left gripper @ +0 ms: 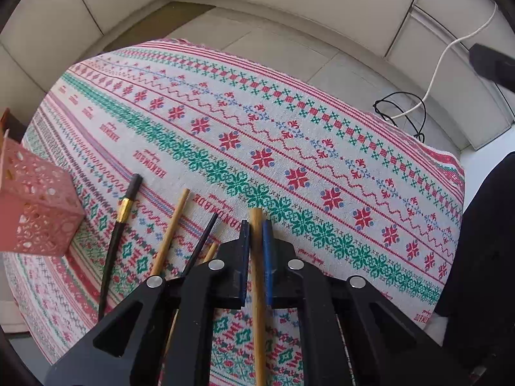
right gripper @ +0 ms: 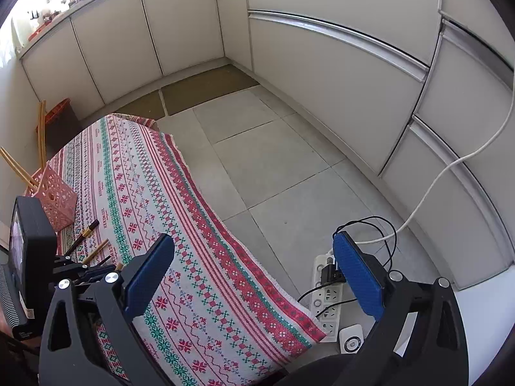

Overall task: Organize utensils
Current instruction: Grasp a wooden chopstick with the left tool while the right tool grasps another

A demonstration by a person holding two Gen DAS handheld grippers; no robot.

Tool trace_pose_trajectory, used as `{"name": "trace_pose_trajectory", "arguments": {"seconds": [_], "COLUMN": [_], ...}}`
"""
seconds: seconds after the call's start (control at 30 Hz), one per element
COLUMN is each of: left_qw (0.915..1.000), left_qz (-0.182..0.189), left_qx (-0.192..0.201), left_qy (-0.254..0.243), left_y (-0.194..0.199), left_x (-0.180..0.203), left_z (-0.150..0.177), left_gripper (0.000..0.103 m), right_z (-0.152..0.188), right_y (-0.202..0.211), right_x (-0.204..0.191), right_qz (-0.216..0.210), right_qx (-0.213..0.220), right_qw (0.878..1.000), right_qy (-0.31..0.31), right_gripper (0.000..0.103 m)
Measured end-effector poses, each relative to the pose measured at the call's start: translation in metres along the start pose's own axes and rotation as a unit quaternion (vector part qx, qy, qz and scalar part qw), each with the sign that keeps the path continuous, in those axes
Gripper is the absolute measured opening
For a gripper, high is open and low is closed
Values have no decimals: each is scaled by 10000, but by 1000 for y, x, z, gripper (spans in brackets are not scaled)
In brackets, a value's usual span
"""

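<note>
Nearest in the left wrist view, the left gripper (left gripper: 256,228) has its blue-padded jaws pinched onto a pale bamboo chopstick (left gripper: 257,276), which runs between the pads and pokes out just past their tips. It sits low over the cross-stitch patterned tablecloth (left gripper: 322,148), so this looks like a pick-up in hand rather than a carry.

Just left of that grip, more sticks lie loose on the cloth: a thin black chopstick (left gripper: 199,244), a second bamboo chopstick (left gripper: 170,228), a short bamboo tip (left gripper: 210,251) partly hidden by the gripper, and further left a long black chopstick with a gold band (left gripper: 120,215).

Far left stands the pink perforated metal holder (left gripper: 38,212). In the right wrist view it (right gripper: 56,201) already has bamboo sticks (right gripper: 16,169) leaning out of it, so part of the sorting seems done; by my count at least five pieces remain outside.

The right gripper (right gripper: 254,276) hangs wide apart and empty over the cloth's near right edge.
</note>
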State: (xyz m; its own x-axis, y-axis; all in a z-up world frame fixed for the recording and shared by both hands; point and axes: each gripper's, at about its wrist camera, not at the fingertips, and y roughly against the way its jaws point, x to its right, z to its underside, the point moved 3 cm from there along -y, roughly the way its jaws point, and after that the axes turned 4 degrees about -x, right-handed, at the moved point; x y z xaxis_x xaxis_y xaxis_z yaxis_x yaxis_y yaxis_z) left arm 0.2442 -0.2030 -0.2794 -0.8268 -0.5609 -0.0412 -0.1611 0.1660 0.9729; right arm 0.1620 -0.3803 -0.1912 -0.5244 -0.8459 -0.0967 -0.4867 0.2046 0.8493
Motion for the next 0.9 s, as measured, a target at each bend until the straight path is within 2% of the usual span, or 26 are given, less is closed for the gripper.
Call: {"name": "trace_pose_trajectory", "arguments": {"seconds": [0.13,0.23,0.3,0.37,0.47,0.5,0.57,0.67,0.73,0.9], "left_qw": [9984,9939,9891,9823,9710,9678,9624,9572,9553,9508], "left_qz": [46,-41,-138,-238,-342,-352,-378,-344,-308,-243], "left_qx": [457,825,1067,1313,1661,1761,1901,2076,2158,2293], "left_qy": [341,735,1005,1315,1684,1766,1903,1987,1996,2071], "left_y": [48,86,108,128,153,160,171,181,185,188], "left_x": [-17,-39,-52,-66,-83,-88,-95,-103,-106,-114], "left_z": [21,48,67,82,107,113,123,130,133,140], "left_gripper": [7,7,7,7,7,7,7,7,7,7], "right_z": [5,19,28,34,44,47,54,68,72,67], "right_y": [-4,-20,-31,-42,-59,-65,-75,-90,-97,-98], "right_x": [-13,-33,-57,-88,-131,-145,-165,-177,-177,-181], "right_qz": [-175,-705,-1082,-1290,-1490,-1515,-1377,-1287,-1274,-1225], "right_qx": [-139,-795,-1281,-1757,-2340,-2497,-2717,-3037,-3123,-3038], "right_qw": [9996,9943,9856,9758,9600,9551,9503,9376,9304,9280], "right_qy": [153,-82,-231,-179,-384,-501,-644,-1104,-1435,-1777], "right_gripper": [96,95,89,69,56,53,35,24,23,22]}}
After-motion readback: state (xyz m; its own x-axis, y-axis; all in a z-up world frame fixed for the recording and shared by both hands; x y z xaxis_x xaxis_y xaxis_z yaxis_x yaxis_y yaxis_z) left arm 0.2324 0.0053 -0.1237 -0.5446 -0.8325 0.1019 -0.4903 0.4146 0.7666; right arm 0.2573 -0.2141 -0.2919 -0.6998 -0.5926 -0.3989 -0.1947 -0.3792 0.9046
